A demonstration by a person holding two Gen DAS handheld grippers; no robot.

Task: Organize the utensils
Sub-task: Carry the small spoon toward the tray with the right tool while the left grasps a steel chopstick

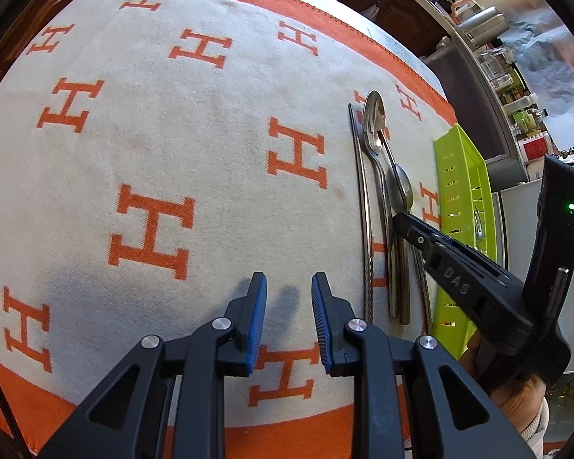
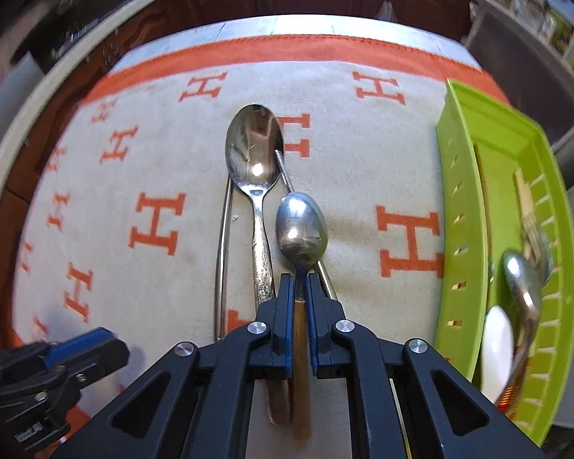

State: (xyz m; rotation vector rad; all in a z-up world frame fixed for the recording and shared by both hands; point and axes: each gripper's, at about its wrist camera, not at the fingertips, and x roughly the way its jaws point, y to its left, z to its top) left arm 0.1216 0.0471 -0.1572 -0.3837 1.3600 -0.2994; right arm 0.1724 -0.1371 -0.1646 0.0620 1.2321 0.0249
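- Two grippers are at work over the orange-and-cream tablecloth [image 1: 180,122], and only one of them is busy.
- The right gripper [image 2: 300,287] has its blue pads pressed against the brown handle of the small spoon [image 2: 301,229], just behind the bowl, so the spoon points straight ahead along the fingers.
- That grip near the neck looks chosen to keep the spoon from swinging; whether it is lifted off the cloth I cannot tell.
- Beside it lies the large spoon [image 2: 254,149], bowl up and pointing away, with a thin metal chopstick [image 2: 221,252] along its left side and another slanting out from under the small spoon's bowl.
- These pieces sit close together in a rough row, handles toward the person, which seems meant to make each one easy to pick from the near end.
- The green tray [image 2: 463,199] stands just to the right of the row, its long side parallel to the utensils, so a short sideways carry would reach it.
- Inside the tray I can make out a fork, another metal spoon and something white and rounded, though that corner is blurred.
- The left gripper [image 1: 289,290] hovers over bare cloth, well to the left of the row, fingers apart and holding nothing; it appears to be kept out of the way.
- My guess is the small spoon goes into the tray next.
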